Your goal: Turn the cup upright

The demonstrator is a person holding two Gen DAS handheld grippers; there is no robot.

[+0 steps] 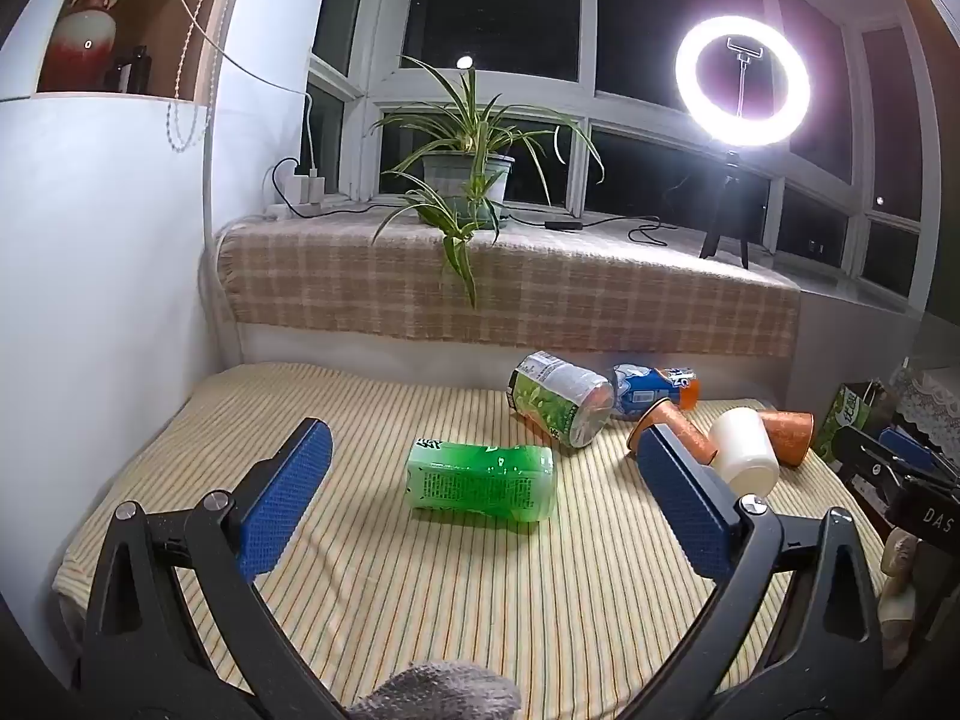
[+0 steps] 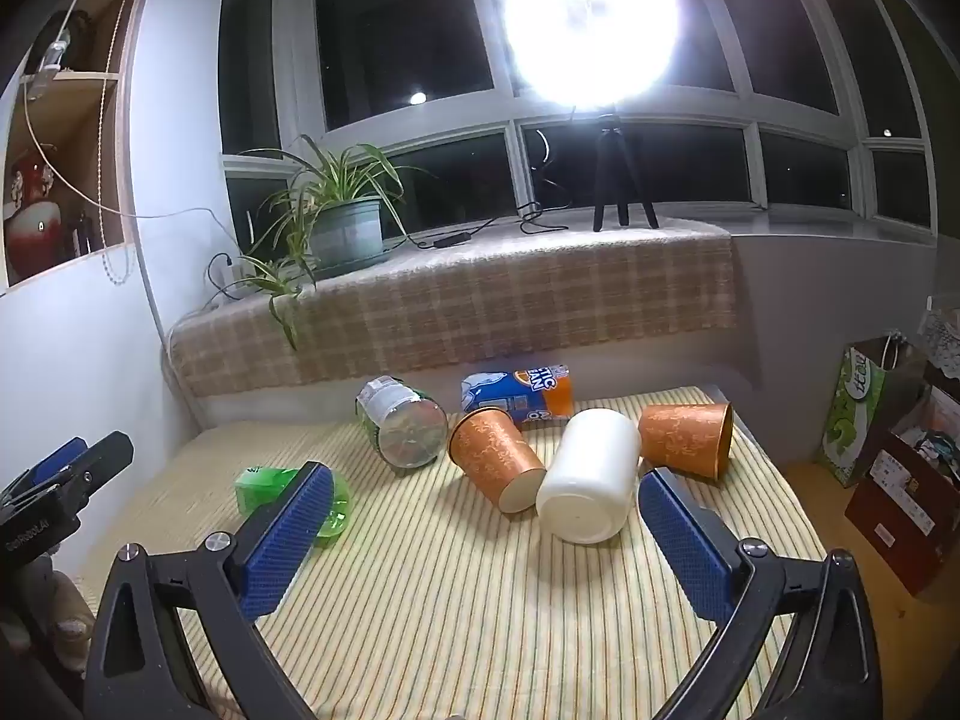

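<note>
A white cup lies on its side on the striped mat, base toward the right wrist camera. An orange paper cup lies on its side left of it, and a second orange cup lies right of it. In the left wrist view the white cup lies between the two orange cups. My right gripper is open and empty, just short of the white cup. My left gripper is open and empty, around nothing, near a green bottle.
A green-label can, a blue and orange can and the green bottle lie on the striped mat. A plaid-covered sill holds a potted plant and a ring light tripod. Bags stand at the right.
</note>
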